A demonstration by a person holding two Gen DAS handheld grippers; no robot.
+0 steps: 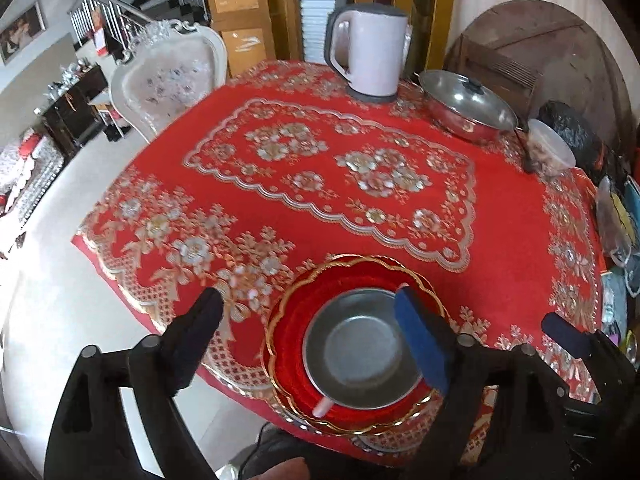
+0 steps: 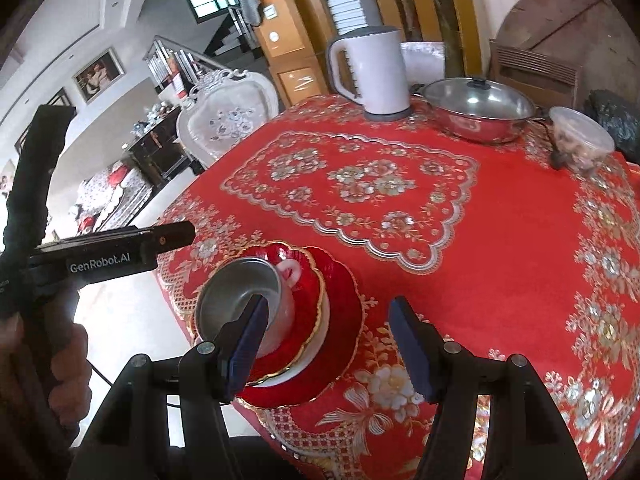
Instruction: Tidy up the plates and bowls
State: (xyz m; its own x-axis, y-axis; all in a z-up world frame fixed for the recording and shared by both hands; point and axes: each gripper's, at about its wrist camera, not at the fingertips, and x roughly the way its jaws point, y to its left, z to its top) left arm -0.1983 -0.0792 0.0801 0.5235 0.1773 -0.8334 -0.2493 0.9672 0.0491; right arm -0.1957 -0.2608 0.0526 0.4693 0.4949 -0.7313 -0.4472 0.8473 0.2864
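Observation:
A steel bowl (image 1: 360,348) (image 2: 240,292) with a white outside sits on top of stacked red gold-rimmed plates (image 1: 296,320) (image 2: 340,296) at the near edge of the red tablecloth (image 1: 500,240). My left gripper (image 1: 308,300) hovers open above the stack, its blue pad (image 1: 420,344) overlapping the bowl's right rim in view. My right gripper (image 2: 328,304) is open and holds nothing. Its left finger (image 2: 250,340) stands in front of the bowl, and its right finger is over bare cloth. A hand (image 2: 68,364) grips the left gripper's handle at the left.
At the table's far side stand a white kettle (image 1: 370,56) (image 2: 372,72), a lidded steel pan (image 1: 464,104) (image 2: 480,112) and a plastic tub (image 1: 552,152) (image 2: 580,140). An ornate chair (image 1: 168,76) stands at the far left. Clutter (image 1: 616,216) lines the right edge.

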